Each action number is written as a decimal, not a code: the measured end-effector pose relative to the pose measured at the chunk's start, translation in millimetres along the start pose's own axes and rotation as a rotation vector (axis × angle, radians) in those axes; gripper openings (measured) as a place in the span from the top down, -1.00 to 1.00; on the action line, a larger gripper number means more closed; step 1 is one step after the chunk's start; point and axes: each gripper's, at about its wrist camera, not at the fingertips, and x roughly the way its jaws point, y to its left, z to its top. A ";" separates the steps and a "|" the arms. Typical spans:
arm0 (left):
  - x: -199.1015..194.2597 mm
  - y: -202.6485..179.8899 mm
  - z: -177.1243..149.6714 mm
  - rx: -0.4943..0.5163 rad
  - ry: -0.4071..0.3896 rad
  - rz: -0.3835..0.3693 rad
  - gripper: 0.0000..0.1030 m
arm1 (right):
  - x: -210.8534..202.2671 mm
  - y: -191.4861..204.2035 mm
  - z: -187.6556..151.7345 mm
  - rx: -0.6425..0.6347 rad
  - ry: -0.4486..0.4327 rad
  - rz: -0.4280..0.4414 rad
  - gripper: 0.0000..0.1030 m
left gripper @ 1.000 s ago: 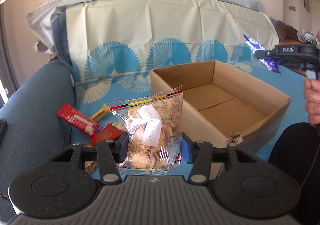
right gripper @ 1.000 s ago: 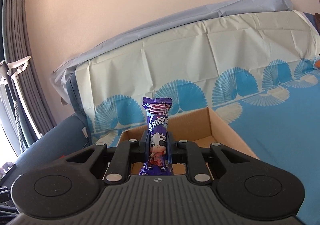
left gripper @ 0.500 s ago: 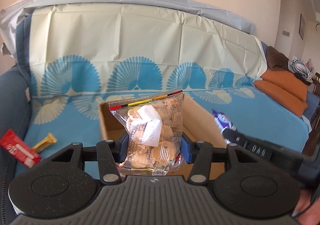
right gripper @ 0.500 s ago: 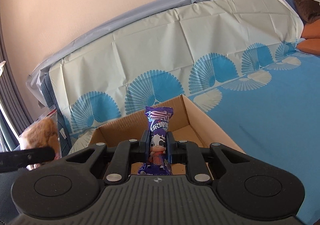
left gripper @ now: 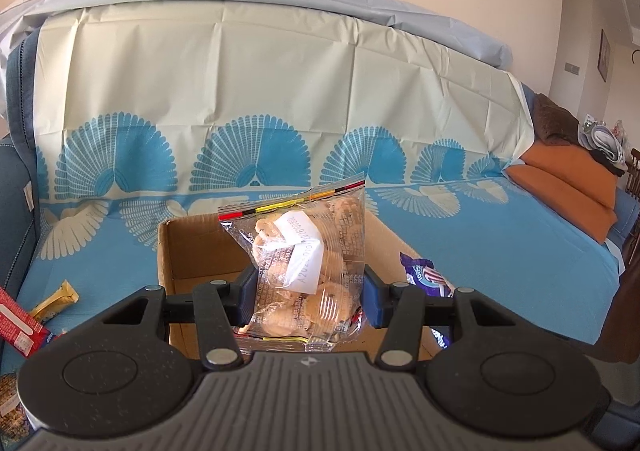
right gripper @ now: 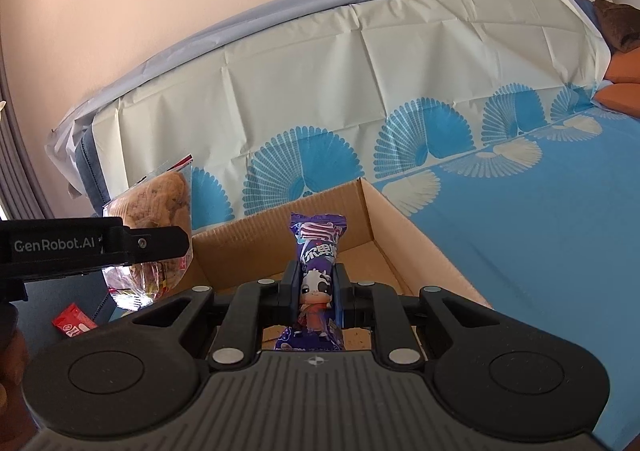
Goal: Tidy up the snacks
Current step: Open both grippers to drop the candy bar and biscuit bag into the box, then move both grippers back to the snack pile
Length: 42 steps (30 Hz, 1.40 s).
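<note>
My left gripper (left gripper: 306, 293) is shut on a clear bag of cookies (left gripper: 308, 267) and holds it over the near edge of an open cardboard box (left gripper: 180, 251) on the blue sofa cover. My right gripper (right gripper: 316, 293) is shut on a purple candy wrapper with a cartoon cow (right gripper: 318, 271), held upright above the same box (right gripper: 404, 227). The purple wrapper also shows in the left wrist view (left gripper: 424, 275), at the box's right side. In the right wrist view the left gripper's finger (right gripper: 120, 241) and the cookie bag (right gripper: 160, 207) are at the left.
A red packet (left gripper: 16, 325) and a gold wrapped bar (left gripper: 54, 301) lie on the sofa seat left of the box. The red packet also shows in the right wrist view (right gripper: 74, 321). Orange cushions (left gripper: 568, 187) lie at the far right. The sofa back (left gripper: 240, 91) rises behind the box.
Both grippers have moved toward the box with their snacks. The left gripper swung right from the loose snacks to the box. The right gripper now sits close beside it.
</note>
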 end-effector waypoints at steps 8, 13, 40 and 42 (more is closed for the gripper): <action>-8.3 0.7 1.7 0.002 -0.003 0.046 -0.46 | 0.9 2.1 -0.6 -0.023 0.005 -0.010 0.59; -28.4 16.1 -0.6 -0.017 -0.022 0.073 -0.53 | 3.0 7.5 -1.0 -0.050 0.026 -0.033 0.20; -115.4 225.5 -109.5 -0.159 0.115 0.352 0.65 | -28.9 72.5 -17.6 -0.304 -0.055 0.061 0.31; -109.0 229.3 -108.4 -0.179 0.133 0.357 0.63 | -28.6 79.4 -21.4 -0.330 -0.048 0.089 0.35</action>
